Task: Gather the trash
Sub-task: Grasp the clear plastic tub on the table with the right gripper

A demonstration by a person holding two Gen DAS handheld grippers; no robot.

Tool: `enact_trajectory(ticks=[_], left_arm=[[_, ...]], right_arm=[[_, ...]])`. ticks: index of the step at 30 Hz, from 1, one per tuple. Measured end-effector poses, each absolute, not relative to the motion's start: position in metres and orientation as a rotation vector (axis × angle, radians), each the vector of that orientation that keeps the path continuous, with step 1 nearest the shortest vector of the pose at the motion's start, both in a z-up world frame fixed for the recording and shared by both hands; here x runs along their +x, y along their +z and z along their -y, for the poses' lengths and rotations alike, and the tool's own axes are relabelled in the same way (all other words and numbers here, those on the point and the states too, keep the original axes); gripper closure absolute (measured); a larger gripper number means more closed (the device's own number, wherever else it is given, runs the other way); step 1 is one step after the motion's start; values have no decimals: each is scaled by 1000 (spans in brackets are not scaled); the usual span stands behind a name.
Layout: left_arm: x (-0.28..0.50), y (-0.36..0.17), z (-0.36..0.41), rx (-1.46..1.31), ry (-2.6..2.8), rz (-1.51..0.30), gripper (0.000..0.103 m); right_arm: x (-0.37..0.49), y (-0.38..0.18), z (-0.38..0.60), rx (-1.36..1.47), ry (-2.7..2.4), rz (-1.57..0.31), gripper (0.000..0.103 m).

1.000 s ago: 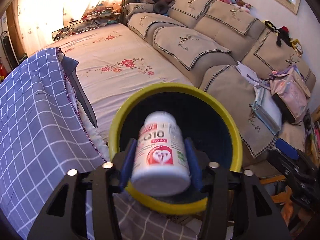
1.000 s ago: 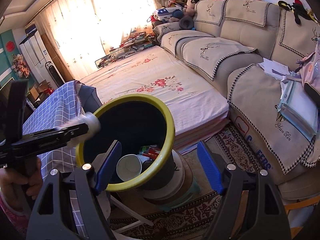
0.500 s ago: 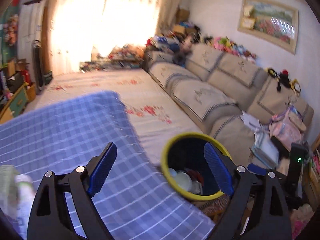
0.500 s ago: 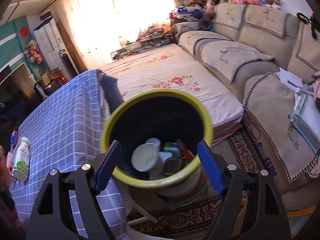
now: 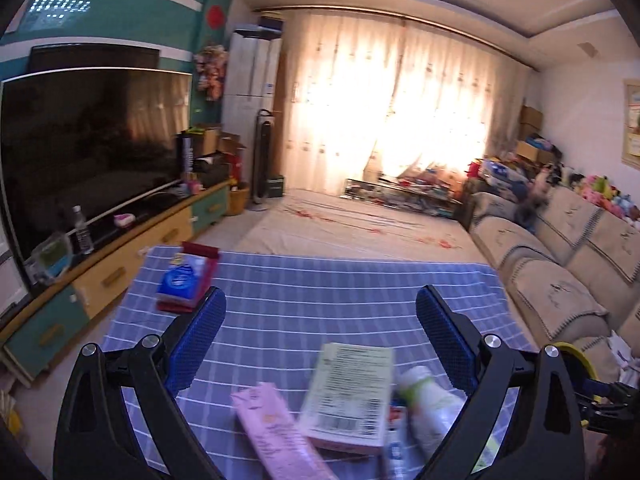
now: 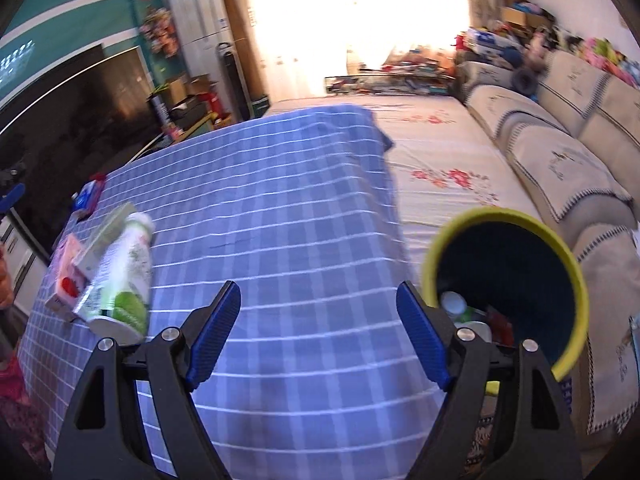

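The left gripper (image 5: 320, 320) is seen with its blue pads spread wide; its jaws have just been opening, and nothing is held between them. It is pointed across a table draped in a blue checked cloth (image 5: 340, 292). Just below and ahead of its fingertips a blurred cluster of trash is lying on the cloth: a pink carton (image 5: 276, 432) toward the left finger, a pale green box (image 5: 348, 392) with printed text and a barcode in the middle, partly resting over the carton, and a white bottle with a green label (image 5: 432, 404) beside the right finger. Farther out, beyond the left finger, a blue tissue pack on a red box (image 5: 184, 284) is seen near the cloth's far corner.

The right gripper (image 6: 318, 332) is likewise held wide and empty above the cloth. The yellow-rimmed trash bin (image 6: 560, 248) is found just beyond its right finger, off the table edge, with white containers and a red item visible inside. The same bottle (image 6: 120, 280), carton and box are seen well off to the left of its left finger, lying on their sides.
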State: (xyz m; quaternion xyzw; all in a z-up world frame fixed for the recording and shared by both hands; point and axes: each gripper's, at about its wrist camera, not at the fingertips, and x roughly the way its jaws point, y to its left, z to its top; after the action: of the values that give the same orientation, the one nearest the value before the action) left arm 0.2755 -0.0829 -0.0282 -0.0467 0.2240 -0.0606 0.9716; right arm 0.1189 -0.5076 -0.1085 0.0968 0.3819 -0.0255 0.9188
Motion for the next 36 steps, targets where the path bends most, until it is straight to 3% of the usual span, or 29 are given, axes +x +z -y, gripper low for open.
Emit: enact_trajectory(ticks=[9,25,28,36], left_arm=[[299,-77,1,-211,59,-501,9],[299,-86,14,-222,56,-490,9],[300,-88,15,-229,58,-496,9],[305,-94,15,-220,59,-506,9]], right_arm=[[137,-90,404,108,147,-726,27],[159,-136,341,38,181,-825,28],[161,-141,342,47,192,-843,53],[143,-102,357,45,175,-728,54]])
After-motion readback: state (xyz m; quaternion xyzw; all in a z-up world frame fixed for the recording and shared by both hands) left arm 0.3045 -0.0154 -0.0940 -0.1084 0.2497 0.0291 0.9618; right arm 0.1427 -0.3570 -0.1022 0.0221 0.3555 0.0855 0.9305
